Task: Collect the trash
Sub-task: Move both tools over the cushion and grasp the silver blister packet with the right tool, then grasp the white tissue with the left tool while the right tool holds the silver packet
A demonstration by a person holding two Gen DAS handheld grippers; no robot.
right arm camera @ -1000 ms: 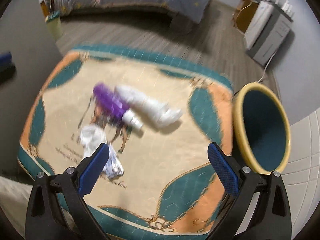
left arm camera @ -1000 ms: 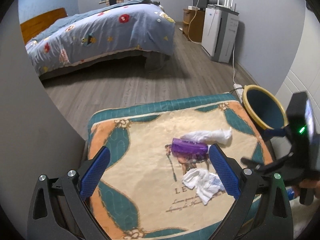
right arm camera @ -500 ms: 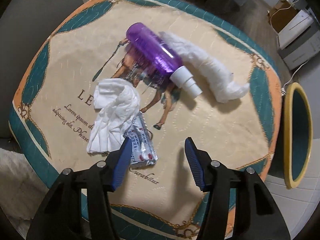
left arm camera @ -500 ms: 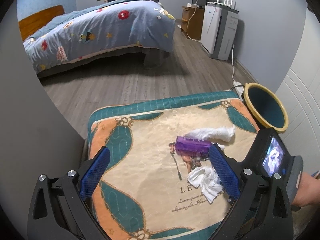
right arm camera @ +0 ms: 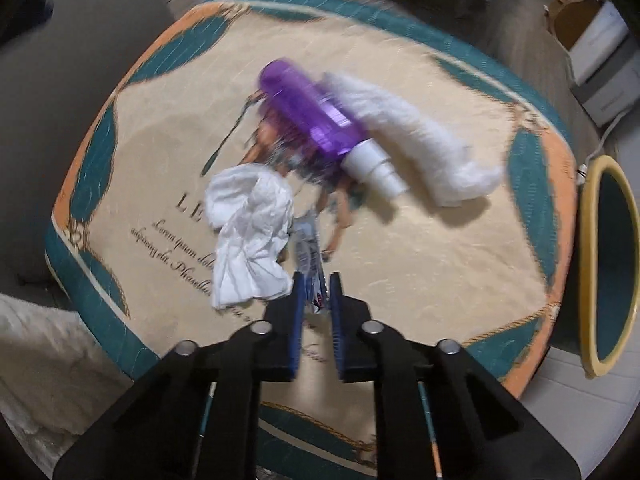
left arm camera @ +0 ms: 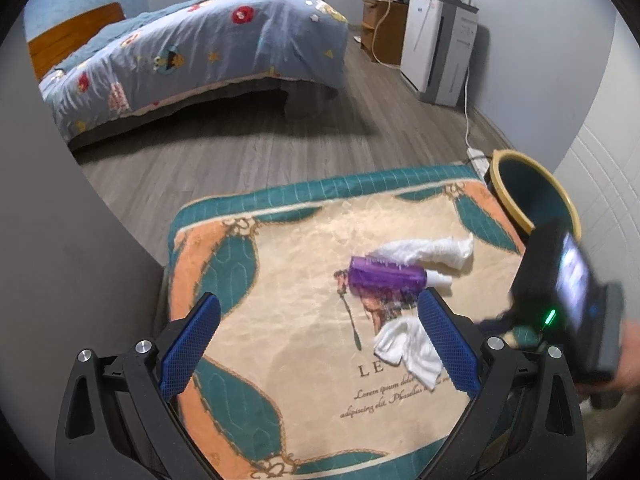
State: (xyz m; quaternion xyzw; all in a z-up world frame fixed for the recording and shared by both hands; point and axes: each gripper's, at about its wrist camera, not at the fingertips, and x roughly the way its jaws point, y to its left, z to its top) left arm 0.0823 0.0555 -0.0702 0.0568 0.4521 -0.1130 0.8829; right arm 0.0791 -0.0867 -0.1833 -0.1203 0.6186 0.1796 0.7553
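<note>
On a patterned cushion [right arm camera: 420, 264] lie a purple bottle [right arm camera: 308, 112] with a white cap, a long white tissue [right arm camera: 420, 144], a crumpled white tissue [right arm camera: 252, 232] and a silvery foil wrapper [right arm camera: 308, 248]. My right gripper [right arm camera: 316, 284] is shut on the near end of the foil wrapper, which still lies against the crumpled tissue. My left gripper [left arm camera: 316, 344] is open and empty above the cushion's near side, with the bottle [left arm camera: 384, 278] and crumpled tissue [left arm camera: 408, 350] by its right finger.
A teal bin with a yellow rim [right arm camera: 612, 268] stands on the floor right of the cushion; it also shows in the left wrist view [left arm camera: 536, 196]. A bed [left arm camera: 192, 52] and white appliance [left arm camera: 440, 52] stand farther back. A grey wall is at left.
My right gripper came down to the cushion and closed from wide open onto the foil wrapper. My left gripper stayed open and hardly moved.
</note>
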